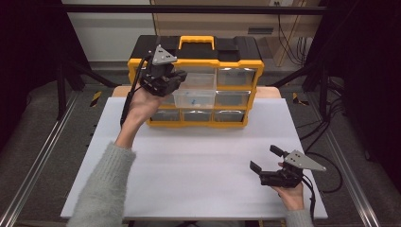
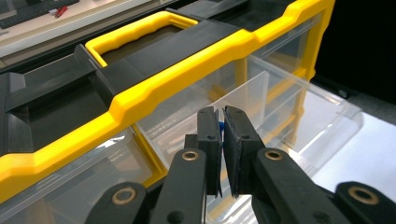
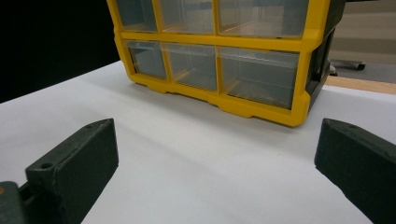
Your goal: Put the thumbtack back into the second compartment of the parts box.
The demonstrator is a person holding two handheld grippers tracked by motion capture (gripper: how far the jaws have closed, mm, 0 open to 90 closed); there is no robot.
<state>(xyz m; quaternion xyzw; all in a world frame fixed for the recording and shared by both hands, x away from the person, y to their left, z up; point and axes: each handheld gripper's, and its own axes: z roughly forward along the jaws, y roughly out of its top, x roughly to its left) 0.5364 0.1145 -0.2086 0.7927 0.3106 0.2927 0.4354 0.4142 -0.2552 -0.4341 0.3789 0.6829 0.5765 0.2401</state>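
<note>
White tabletop (image 1: 189,161), seen from above: left gripper (image 1: 178,78) raised over pulled-out clear drawer (image 1: 195,98) of yellow organizer (image 1: 236,64). Left gripper view: jaws nearly closed on small blue piece (image 2: 221,127) above drawer (image 2: 289,107), drop and closing likely left. Right gripper view: right gripper (image 3: 215,163) spread wide, idle.

Yellow organizer (image 1: 195,85) on white table (image 1: 198,165).

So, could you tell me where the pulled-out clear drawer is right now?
In the high view the clear drawer juts from the middle row of the yellow organizer, centre column, just right of the left gripper.
</note>
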